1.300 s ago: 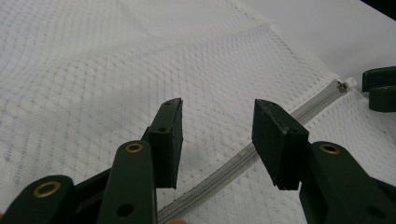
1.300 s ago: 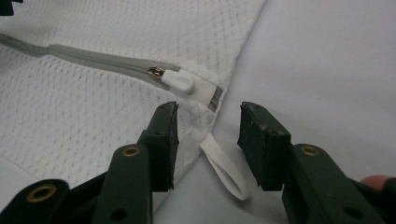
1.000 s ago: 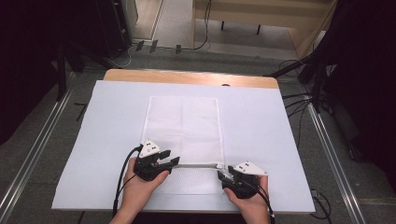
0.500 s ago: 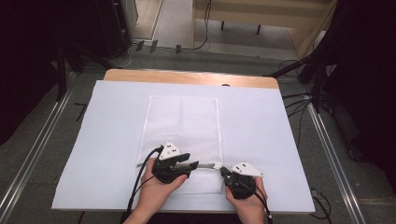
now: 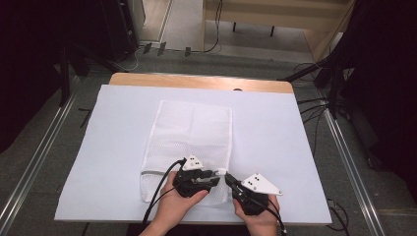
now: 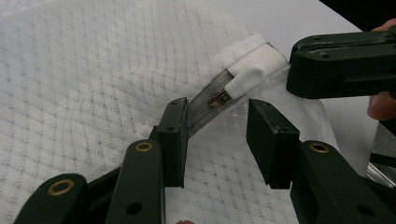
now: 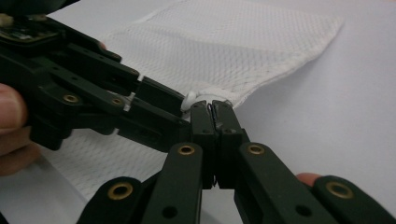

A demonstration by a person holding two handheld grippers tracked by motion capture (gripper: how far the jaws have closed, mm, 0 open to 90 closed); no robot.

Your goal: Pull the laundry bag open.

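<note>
The white mesh zippered laundry bag (image 5: pixel 189 147) lies flat on the white sheet-covered table (image 5: pixel 275 147), running from the table's middle toward its near edge. At the bag's near right corner (image 6: pixel 254 58) we see the grey zipper tape ending at a white plastic zipper pull (image 6: pixel 245 79). The right gripper (image 5: pixel 231 181) has its jaws pressed together on that corner's fabric edge, right beside the pull. The left gripper (image 5: pixel 216 176) sits on the bag just left of it, jaws apart and just been closing, the zipper tape and pull between them; its pads do not yet press on either. Both grippers work near the table's near edge.
</note>
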